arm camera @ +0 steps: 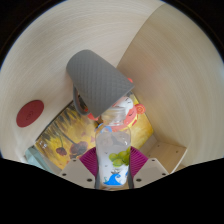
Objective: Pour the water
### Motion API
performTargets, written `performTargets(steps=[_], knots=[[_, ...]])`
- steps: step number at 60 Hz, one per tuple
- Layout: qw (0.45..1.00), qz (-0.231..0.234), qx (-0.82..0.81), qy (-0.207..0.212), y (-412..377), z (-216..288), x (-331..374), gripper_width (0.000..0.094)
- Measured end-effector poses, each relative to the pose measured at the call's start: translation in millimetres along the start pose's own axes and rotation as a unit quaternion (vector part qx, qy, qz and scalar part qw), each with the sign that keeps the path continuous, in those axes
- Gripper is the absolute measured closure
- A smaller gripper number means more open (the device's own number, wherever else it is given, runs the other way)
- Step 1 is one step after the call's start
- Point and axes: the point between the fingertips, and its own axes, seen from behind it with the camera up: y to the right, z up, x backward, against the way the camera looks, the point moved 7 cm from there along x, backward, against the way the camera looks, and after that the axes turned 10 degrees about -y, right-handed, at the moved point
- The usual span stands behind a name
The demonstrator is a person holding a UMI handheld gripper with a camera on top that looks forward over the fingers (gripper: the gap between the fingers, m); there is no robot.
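Clear bottle (117, 140) seemingly clamped in the gripper (113, 160), reaching ahead.

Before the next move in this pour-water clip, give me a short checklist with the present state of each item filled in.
1. Bottle sits between the tool fingers: ok; both pads appear to press on it.
2. Bottle top points toward the grey cup: ok; it lies just below the cup.
3. Bottle cap removed: cannot tell.
4. Cup mouth faces the bottle: cannot tell; only the cup's grey outer surface shows.
5. Water level in the bottle: cannot tell.
6. Area around the cup free of clutter: not ok; colourful packaging lies beside the bottle on the light table, and a red disc lies farther off.
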Motion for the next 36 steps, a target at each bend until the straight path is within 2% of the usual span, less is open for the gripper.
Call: performTargets(steps=[7, 14, 21, 29, 32, 36], knots=[[1.0, -0.001, -0.013, 0.001, 0.7, 0.0, 0.9, 0.0553], [0.997, 0.001, -0.076, -0.016, 8.5, -14.6, -0.8, 0.0553], [0.969, 0.032, -0.236, -0.061, 18.6, -44.2, -3.5, 0.0552], [0.887, 0.064, -0.448, -0.092, 21.5, -88.1, -8.6, 0.055], [0.833, 0.074, -0.536, -0.118, 19.9, -98.1, -5.6, 0.055], [0.739, 0.101, -0.654, -0.124, 9.1, -118.4, -8.4, 0.0549]])
